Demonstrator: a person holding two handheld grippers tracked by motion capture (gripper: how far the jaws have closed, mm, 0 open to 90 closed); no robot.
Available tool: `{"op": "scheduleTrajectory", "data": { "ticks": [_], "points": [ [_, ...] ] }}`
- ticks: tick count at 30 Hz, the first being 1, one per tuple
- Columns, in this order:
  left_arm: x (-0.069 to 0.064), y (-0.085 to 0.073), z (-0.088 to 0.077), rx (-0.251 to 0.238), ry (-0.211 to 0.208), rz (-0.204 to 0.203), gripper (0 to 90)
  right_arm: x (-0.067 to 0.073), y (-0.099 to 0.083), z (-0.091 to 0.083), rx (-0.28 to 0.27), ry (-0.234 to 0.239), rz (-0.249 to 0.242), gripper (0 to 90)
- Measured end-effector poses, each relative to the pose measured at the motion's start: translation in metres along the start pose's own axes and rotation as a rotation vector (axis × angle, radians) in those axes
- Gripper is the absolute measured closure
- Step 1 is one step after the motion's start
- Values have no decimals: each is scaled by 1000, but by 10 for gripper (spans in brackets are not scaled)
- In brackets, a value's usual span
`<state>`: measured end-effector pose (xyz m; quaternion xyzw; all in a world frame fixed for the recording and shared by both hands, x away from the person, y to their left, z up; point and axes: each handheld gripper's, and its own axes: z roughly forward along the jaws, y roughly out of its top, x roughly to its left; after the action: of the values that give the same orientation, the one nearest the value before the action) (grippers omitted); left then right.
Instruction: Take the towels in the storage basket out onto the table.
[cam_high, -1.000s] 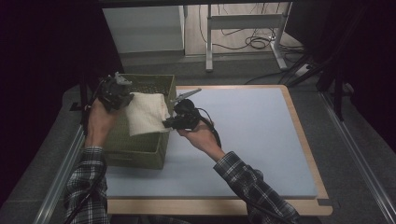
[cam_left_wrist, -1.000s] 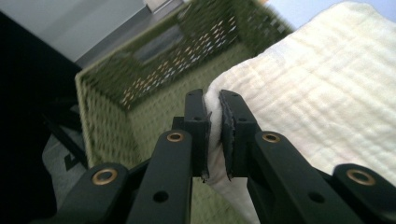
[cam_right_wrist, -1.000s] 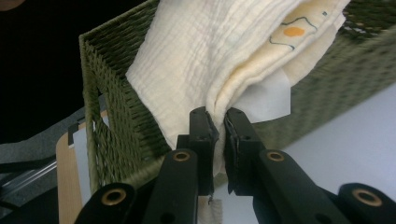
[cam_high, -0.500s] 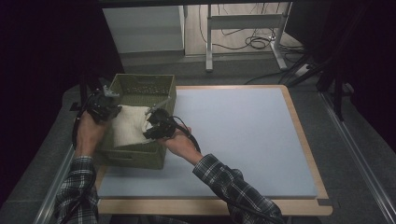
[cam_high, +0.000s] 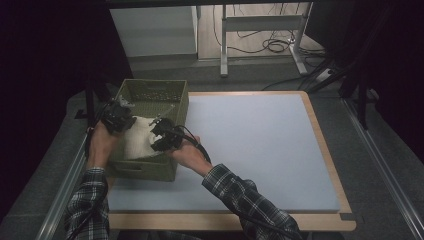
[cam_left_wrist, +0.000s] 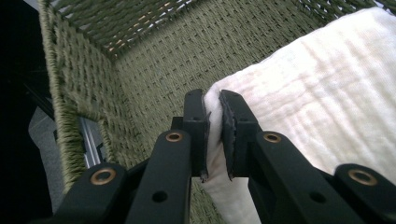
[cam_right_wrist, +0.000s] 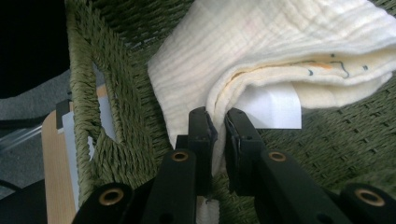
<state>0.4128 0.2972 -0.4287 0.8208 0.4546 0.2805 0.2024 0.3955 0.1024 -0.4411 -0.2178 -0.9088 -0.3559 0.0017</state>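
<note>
in the high view the folded cloth (cam_high: 137, 140) is partly covered by both hand-held grippers, and the basket (cam_high: 172, 102) wall hides its lower part. small marks printed by its white tag (cam_right_wrist: 275, 109) are too tiny to read.

We see a cream, crinkle-textured folded cloth (cam_high: 137, 140) lying inside a green woven basket (cam_high: 150, 92) at the table's left edge, its folded layers lifted at two corners. In the right gripper view the cloth (cam_right_wrist: 261, 42) shows a white label under its fold, and small printed marks along one edge; the basket's wall (cam_right_wrist: 88, 93) has a handle cutout.
</note>
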Motion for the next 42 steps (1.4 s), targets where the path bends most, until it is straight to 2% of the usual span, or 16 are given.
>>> {"op": "scheduleTrajectory", "data": {
  "ticks": [8,11,13,17,23,24,25,29,31,34,37,42],
  "points": [
    [-1,-4,13,29,-5,8,807,4,2,11,40,-17,-22,789],
    [-2,-5,23,42,-19,-4,785,3,3,11,43,-26,-24,714],
    [-3,-5,31,39,-17,-22,684,1,4,8,35,-31,-16,656],
    [-5,-3,34,32,-4,-39,580,-4,5,0,6,-47,-6,627],
    [-5,-2,31,13,7,-51,483,-9,4,-8,-18,-52,1,593],
    [-5,-1,30,6,6,-58,466,-10,3,-9,-23,-53,-5,584],
    [-4,-1,29,0,5,-65,411,-11,1,-11,-31,-52,-1,561],
    [-4,-1,26,-29,1,-86,351,-13,-2,-15,-43,-55,-2,518],
    [-3,-1,25,-48,-21,-110,291,-14,-5,-21,-59,-63,-6,472],
    [-3,-1,25,-55,-32,-124,255,-15,-7,-25,-73,-53,-8,446],
    [-3,0,23,-79,-80,-163,204,-16,-9,-33,-101,-57,-26,385],
    [-4,1,22,-93,-104,-181,164,-17,-13,-42,-115,-68,-37,351]
  ]
}}
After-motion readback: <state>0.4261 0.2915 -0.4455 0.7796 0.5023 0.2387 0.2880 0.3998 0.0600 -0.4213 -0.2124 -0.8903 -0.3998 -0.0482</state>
